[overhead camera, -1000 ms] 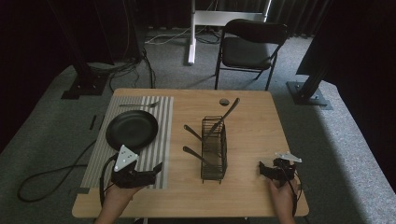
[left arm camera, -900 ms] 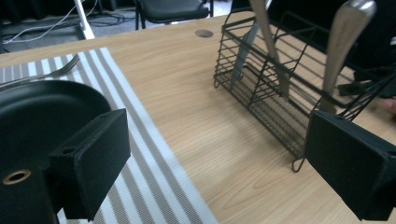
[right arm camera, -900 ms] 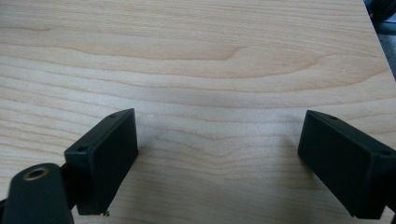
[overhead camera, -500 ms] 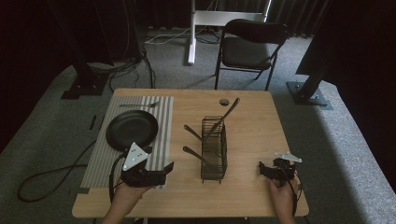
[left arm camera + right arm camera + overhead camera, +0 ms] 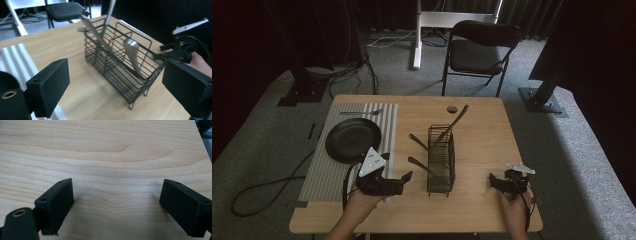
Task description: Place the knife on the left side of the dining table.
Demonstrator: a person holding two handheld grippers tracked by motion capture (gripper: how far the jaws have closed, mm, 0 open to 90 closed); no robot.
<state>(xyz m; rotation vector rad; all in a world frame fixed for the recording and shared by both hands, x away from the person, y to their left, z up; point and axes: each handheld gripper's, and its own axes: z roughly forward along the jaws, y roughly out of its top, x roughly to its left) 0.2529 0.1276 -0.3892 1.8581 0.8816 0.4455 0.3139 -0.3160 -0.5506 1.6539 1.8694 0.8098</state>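
Wire basket (image 5: 441,159) sits mid-table (image 5: 482,125), long axis near-to-far; utensil handles (image 5: 420,166) stick out left, one leaning far-right. Left gripper (image 5: 398,181) just left of basket's near end, pointing right at it, jaws wide. Right gripper (image 5: 498,182) near-right, low over bare wood, jaws wide.

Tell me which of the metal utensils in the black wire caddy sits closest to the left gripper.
The lowest silver utensil handle, poking out the black wire caddy's left side toward the left gripper; the other two sit farther back.
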